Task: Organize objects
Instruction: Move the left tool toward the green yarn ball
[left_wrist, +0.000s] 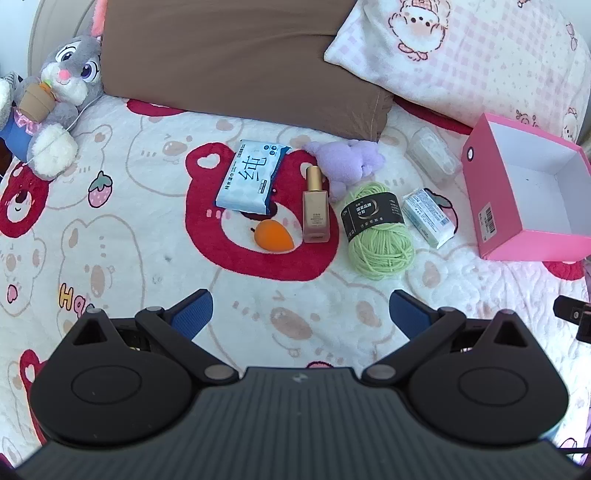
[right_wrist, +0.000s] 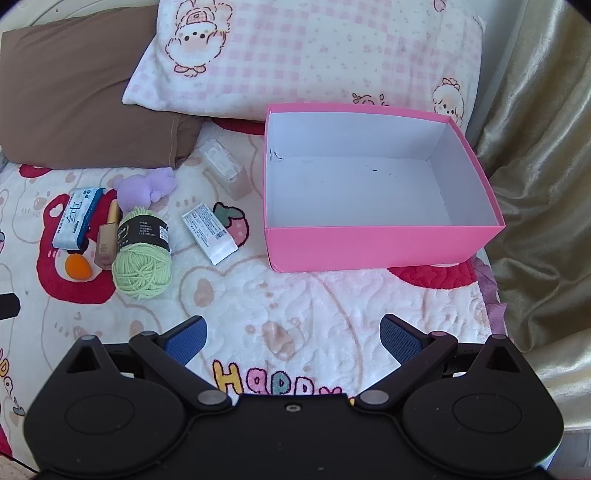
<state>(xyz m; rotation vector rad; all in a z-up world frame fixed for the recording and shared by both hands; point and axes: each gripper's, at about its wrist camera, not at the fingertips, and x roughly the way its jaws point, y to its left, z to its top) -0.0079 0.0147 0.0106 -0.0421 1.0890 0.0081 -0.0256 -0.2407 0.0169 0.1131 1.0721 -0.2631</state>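
An empty pink box (right_wrist: 380, 243) with white inside stands on the bed at the right; it also shows in the left wrist view (left_wrist: 498, 206). Left of it lie a green yarn ball (left_wrist: 378, 229) (right_wrist: 142, 254), a white soap box (left_wrist: 428, 218) (right_wrist: 212, 232), a gold-capped bottle (left_wrist: 315, 206) (right_wrist: 107, 236), an orange sponge (left_wrist: 274, 235) (right_wrist: 77, 267), a blue wipes pack (left_wrist: 251, 177) (right_wrist: 75, 218), a purple plush (left_wrist: 347, 162) (right_wrist: 142, 190) and a clear box (left_wrist: 432, 153) (right_wrist: 227, 170). My left gripper (left_wrist: 301, 314) is open above the blanket, short of the items. My right gripper (right_wrist: 291, 338) is open, short of the pink box.
A brown pillow (left_wrist: 236, 59) and a pink checked pillow (right_wrist: 314, 55) lie behind the items. A grey rabbit plush (left_wrist: 62, 85) sits at the far left. A gold curtain (right_wrist: 543, 184) hangs at the bed's right edge.
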